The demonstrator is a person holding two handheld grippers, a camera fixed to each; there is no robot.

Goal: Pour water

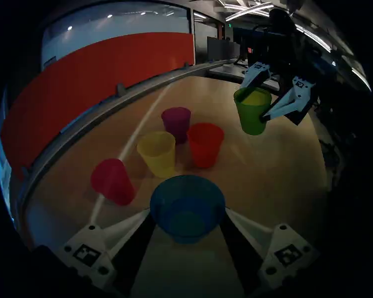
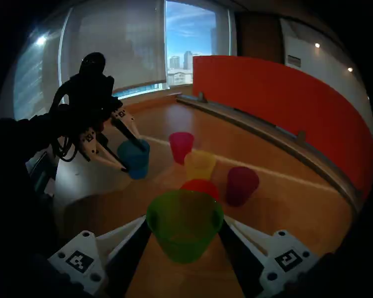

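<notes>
Blue plastic cup point(image 1: 187, 196), bottom centre, pinched upright by my left gripper point(image 1: 188, 211); right gripper point(image 2: 185, 220) pinches green plastic cup point(image 2: 184, 241) for pouring.

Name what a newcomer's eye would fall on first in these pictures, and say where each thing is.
A blue cup sits in the jaws of the left gripper and a green cup in those of the right gripper. Between them, on the wooden table, cluster a purple cup, a yellow cup, an orange-red cup and a dark red cup. A long red wall panel runs behind.
</notes>
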